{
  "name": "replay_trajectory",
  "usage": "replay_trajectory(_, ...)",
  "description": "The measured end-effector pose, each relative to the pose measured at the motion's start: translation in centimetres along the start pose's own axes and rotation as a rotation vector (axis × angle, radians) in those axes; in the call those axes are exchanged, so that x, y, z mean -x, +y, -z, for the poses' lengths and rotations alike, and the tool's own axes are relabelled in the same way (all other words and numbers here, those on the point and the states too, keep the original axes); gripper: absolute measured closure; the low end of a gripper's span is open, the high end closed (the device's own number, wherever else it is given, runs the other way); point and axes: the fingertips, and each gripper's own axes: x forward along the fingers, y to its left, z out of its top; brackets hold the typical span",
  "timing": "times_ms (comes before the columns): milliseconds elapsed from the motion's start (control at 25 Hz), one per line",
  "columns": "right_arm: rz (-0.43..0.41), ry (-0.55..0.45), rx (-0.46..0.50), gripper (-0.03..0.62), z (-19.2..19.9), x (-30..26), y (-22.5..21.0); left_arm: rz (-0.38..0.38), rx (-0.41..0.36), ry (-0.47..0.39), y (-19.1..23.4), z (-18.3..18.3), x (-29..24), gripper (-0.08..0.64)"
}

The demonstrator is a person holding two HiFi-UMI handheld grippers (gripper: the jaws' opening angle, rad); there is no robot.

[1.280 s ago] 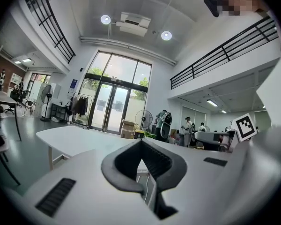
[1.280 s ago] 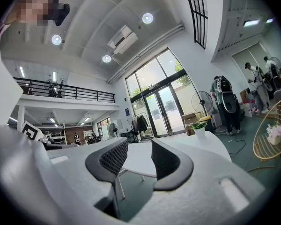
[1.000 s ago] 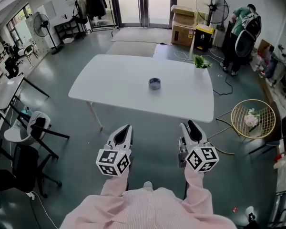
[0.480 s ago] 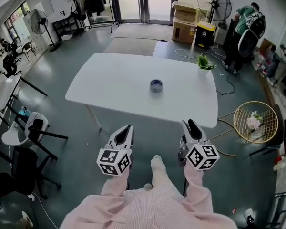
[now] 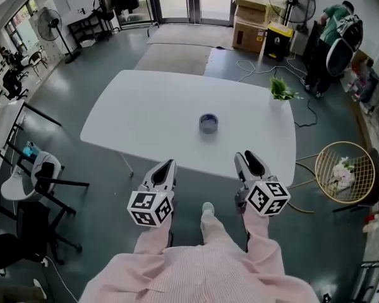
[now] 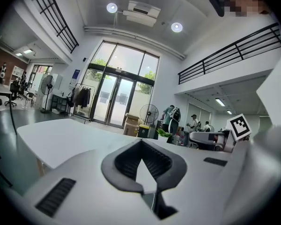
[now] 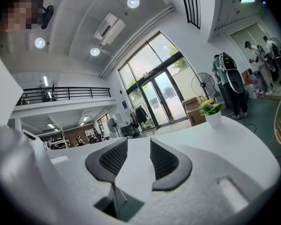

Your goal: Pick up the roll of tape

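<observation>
Two empty tongs: left tongs (image 5: pixel 166 167) closed tip to tip, right tongs (image 5: pixel 247 160) slightly parted. I've stepped closer, so the roll of tape (image 5: pixel 208 122), midway between the surface (image 5: pixel 145 118) edges, lies nearer but probably beyond reach.

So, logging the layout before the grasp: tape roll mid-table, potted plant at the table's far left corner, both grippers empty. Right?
Not quite: the potted plant stands at the far right corner of the table, as the head view shows. The tape roll is mid-table, and the left gripper and right gripper are empty.
</observation>
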Motion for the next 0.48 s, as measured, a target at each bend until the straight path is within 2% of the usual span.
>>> replay_trajectory(200,0.010,0.031,0.006,0.449,-1.6,-4.6,-3.4,-0.005,0.022,0.023,1.5,-0.8,-5.4,0.560)
replay_trajectory(480,-0.012,0.127,-0.031,0.449,-1.4,-10.9,-7.1,-0.012,0.039,0.066,2.8,-1.1,-11.9,0.560)
